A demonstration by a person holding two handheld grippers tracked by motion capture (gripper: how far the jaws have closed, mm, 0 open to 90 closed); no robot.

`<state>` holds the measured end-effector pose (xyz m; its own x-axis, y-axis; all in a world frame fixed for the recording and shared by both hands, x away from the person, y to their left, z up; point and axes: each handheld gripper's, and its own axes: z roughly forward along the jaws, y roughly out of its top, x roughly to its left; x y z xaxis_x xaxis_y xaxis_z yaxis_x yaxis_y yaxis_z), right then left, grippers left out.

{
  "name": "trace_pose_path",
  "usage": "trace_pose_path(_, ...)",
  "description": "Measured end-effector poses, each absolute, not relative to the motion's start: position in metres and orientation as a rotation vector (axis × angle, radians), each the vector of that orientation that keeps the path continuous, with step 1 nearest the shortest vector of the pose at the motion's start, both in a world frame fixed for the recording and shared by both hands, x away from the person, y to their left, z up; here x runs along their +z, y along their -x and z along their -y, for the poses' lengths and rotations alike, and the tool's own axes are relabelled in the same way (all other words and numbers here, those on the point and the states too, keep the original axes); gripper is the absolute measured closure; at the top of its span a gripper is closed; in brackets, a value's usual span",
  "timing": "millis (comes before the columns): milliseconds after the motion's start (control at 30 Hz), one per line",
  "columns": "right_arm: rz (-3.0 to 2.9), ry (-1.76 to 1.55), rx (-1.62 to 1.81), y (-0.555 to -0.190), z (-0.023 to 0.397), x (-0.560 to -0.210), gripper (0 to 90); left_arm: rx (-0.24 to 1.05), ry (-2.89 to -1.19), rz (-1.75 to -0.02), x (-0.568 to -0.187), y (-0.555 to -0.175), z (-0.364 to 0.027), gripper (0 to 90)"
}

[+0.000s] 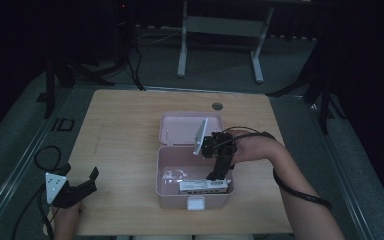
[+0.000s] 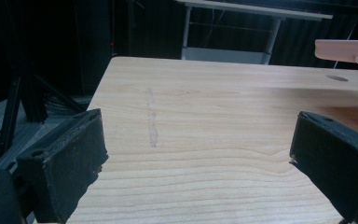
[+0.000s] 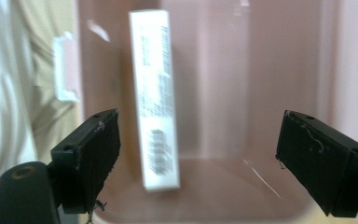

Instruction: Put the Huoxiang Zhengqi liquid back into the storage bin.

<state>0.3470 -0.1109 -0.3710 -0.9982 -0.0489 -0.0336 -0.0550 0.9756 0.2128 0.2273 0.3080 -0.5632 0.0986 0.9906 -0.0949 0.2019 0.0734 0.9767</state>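
An open pink box (image 1: 172, 200) stands in the middle of the table, its lid (image 1: 180, 129) folded back behind it. A white carton (image 1: 204, 186) lies inside along the front wall. My right gripper (image 1: 215, 175) points down into the box from above, just over the carton's right part. In the right gripper view its jaws (image 3: 198, 158) stand wide open with nothing between the pads; the carton (image 3: 156, 93) lies below on the pink floor (image 3: 223, 93), nearer the left jaw. My left gripper (image 1: 92, 181) rests open at the table's near left corner.
In the left gripper view, bare wood (image 2: 205, 102) stretches ahead and the pink lid's edge (image 2: 345, 49) shows far right. A white latch (image 1: 196, 202) sits on the box front. A round cable hole (image 1: 217, 105) lies behind the box. Desk legs (image 1: 182, 45) stand beyond the table.
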Motion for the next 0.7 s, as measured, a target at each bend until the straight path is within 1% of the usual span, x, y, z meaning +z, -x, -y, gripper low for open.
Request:
trace_pose_path(200, -2.995, -0.047, 0.437, -0.359, 0.139, -0.358, 13.0, 0.969, -1.339, -1.308, -0.563, -0.227, -0.308, 3.5)
trace_pose_path(367, -2.934, -0.113, 0.509, -0.365, 0.166, -0.356, 13.1, 0.968, -1.341, -1.307, -0.563, -0.227, -0.308, 3.5)
trace_pose_path(533, -2.918, -0.19, 0.508, -0.372, 0.191, -0.362, 13.2, 0.968, -1.341, -1.309, -0.563, -0.227, -0.308, 3.5)
trace_pose_path(700, -2.901, -0.273, 0.481, -0.378, 0.216, -0.378, 13.2, 0.966, -1.342, -1.308, -0.563, -0.227, -0.308, 3.5)
